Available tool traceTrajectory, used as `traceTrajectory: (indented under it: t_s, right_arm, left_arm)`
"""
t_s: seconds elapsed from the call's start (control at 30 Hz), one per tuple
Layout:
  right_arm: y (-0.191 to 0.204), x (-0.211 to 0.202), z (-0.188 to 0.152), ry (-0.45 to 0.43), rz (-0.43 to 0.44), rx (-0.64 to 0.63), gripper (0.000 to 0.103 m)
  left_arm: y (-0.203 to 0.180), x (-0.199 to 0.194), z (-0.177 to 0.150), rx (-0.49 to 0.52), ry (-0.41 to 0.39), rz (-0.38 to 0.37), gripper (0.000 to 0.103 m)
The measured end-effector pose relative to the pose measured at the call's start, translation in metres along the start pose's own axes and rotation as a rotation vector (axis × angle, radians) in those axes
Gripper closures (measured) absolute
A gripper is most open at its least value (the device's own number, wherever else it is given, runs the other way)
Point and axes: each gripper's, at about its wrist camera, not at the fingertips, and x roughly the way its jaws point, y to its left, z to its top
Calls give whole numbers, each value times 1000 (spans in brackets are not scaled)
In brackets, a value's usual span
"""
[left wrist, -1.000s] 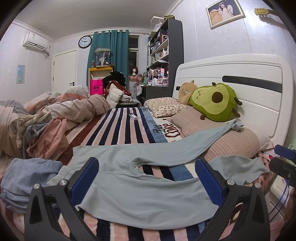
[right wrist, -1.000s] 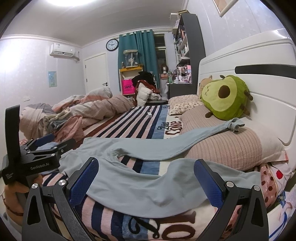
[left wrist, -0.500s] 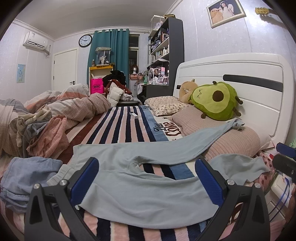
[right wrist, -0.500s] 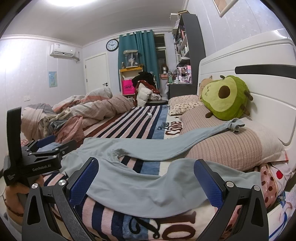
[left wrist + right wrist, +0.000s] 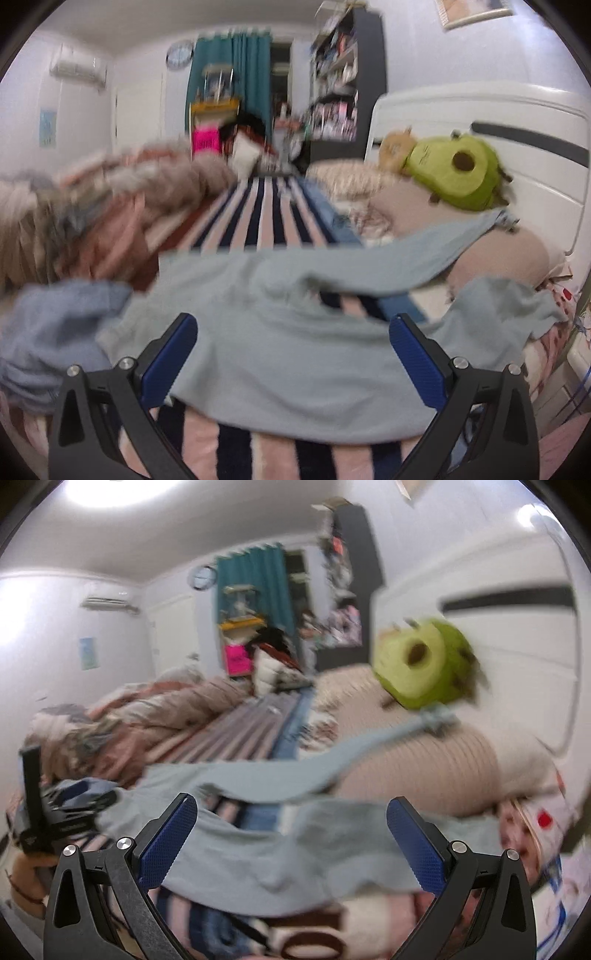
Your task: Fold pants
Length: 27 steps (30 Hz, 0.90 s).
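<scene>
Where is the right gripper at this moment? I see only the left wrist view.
Observer: The right gripper faces the near leg of the light blue pants, jaws wide apart, nothing between them.
Operator: How does my left gripper look from that side?
Observer: The left gripper sits at the waist end of the pants, and a bare hand grips its handle low at the left edge.

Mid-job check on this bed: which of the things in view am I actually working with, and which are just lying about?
For the job:
- light blue-grey fabric pants, spread flat, unfolded
- left tongs, open
- right tongs, open

Lying about:
- green avocado plush toy
- beige ribbed pillow, under one pant leg
- crumpled blue cloth
- pinkish bundled duvet
- striped blanket
</scene>
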Motion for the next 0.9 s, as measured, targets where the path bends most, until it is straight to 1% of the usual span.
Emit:
traceTrajectory:
  t_s: [0.07,0.13,0.2,0.27,0.3,0.33,0.37,0.4,0.43,0.5,0.53,0.57,0.6,0.67,0.7,0.73,0.77,0.8,0.83,0.9]
  right_arm:
    - [-30,15,-18,76,-72,37,1]
    - [-55,27,-36,133,-85,92,1]
    - [-80,40,-55,184,-63,171,2]
    - [-98,52,-70,220,-17,258,2]
    - [-105,58,-78,231,-5,288,4]
    - [-112,64,-82,241,1,315,13]
    - [-118,69,-86,247,1,335,16]
    - [-123,71,-88,240,6,348,16]
    - [-125,73,-89,231,16,357,16]
    - [-128,76,-87,223,23,368,16]
    - [-126,74,-84,215,18,365,18]
    - [-123,69,-82,202,32,357,22]
    - [-119,66,-79,195,77,361,28]
    - [-113,65,-79,200,179,391,28]
    - [-108,67,-81,230,200,373,28]
    - [-104,72,-83,269,195,355,28]
    - [-102,82,-88,329,205,349,27]
    - [-102,91,-93,370,236,355,26]
    - [-103,98,-96,387,254,368,25]
    - [-111,98,-94,362,283,418,25]
  left_arm:
    - [13,16,-9,-46,61,-16,1]
    - [21,31,-19,-72,120,-19,1]
    - [26,45,-29,-91,172,-15,1]
    - [31,56,-39,-122,213,-12,1]
    - [33,59,-45,-134,226,-9,1]
    - [36,63,-48,-147,243,3,1]
    - [39,66,-52,-152,255,23,1]
    - [40,68,-54,-152,263,42,1]
    - [42,70,-56,-151,271,65,1]
    - [45,71,-59,-159,289,81,1]
    - [47,71,-59,-164,297,80,1]
    - [49,72,-61,-170,306,80,1]
    - [52,72,-62,-176,314,80,1]
    - [55,72,-64,-191,330,72,2]
    - [56,73,-65,-201,338,55,3]
    - [57,75,-66,-215,349,32,6]
    - [57,78,-66,-230,362,7,7]
    - [56,80,-68,-240,372,-9,7]
    - [56,82,-69,-250,380,-19,7]
    - [53,84,-68,-247,380,-19,7]
